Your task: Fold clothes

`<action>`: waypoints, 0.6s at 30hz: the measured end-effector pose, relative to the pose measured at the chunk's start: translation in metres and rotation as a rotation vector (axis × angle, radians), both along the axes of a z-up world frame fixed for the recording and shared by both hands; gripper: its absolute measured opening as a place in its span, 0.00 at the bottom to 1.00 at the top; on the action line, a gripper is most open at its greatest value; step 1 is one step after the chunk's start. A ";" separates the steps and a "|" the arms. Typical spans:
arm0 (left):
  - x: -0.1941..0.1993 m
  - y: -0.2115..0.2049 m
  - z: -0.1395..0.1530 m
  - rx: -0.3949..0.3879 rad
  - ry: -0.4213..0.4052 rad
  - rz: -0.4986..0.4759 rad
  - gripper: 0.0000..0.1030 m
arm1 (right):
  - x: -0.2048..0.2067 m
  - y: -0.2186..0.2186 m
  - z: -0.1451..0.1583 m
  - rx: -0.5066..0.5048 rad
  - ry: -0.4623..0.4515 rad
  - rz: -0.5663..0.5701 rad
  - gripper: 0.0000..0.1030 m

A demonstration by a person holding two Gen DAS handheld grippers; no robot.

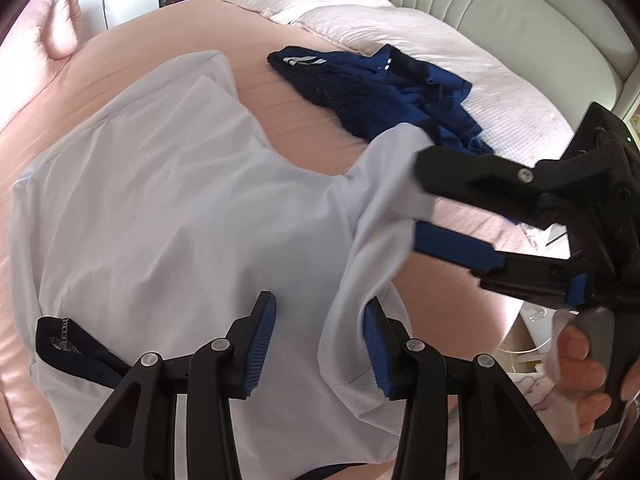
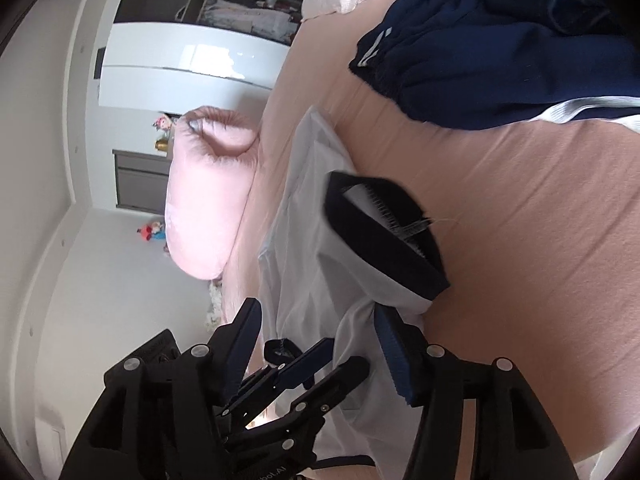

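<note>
A white shirt with a navy collar lies spread on the pink bed sheet. My left gripper points down over its lower part, jaws apart, with a fold of sleeve against the right pad. My right gripper reaches in from the right with open jaws; the sleeve end hangs loose between them. In the right wrist view the shirt and its collar lie ahead. The right gripper stands open around the sleeve and the left gripper.
A heap of navy clothes lies beyond the shirt. A pink pillow sits at the bed's far edge. A white quilt and padded headboard are behind. A hand holds the right gripper's handle.
</note>
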State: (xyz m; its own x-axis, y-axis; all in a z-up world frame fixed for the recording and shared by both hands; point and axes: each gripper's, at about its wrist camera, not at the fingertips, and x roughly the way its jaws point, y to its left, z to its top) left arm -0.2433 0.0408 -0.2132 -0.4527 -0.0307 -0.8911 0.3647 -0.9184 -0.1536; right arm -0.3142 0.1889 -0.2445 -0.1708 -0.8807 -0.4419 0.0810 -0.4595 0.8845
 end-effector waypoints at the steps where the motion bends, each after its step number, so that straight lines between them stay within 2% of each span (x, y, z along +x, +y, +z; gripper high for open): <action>1: 0.000 -0.002 0.000 0.003 -0.003 0.006 0.39 | -0.001 0.004 -0.004 0.007 -0.020 -0.014 0.57; 8: 0.008 -0.019 0.001 0.086 0.008 0.063 0.39 | -0.003 0.028 -0.040 0.026 -0.201 -0.093 0.58; 14: 0.012 -0.014 0.002 0.071 0.025 0.052 0.39 | -0.004 0.019 -0.044 0.022 -0.208 -0.068 0.58; 18: 0.017 -0.004 0.010 0.046 0.089 0.021 0.39 | -0.005 0.010 -0.040 0.052 -0.164 -0.056 0.56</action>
State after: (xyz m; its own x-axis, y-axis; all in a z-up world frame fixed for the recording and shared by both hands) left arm -0.2258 0.0371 -0.2033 -0.5300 -0.0007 -0.8480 0.3665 -0.9020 -0.2282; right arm -0.3189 0.1988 -0.2845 -0.1404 -0.8470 -0.5126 -0.0894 -0.5048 0.8586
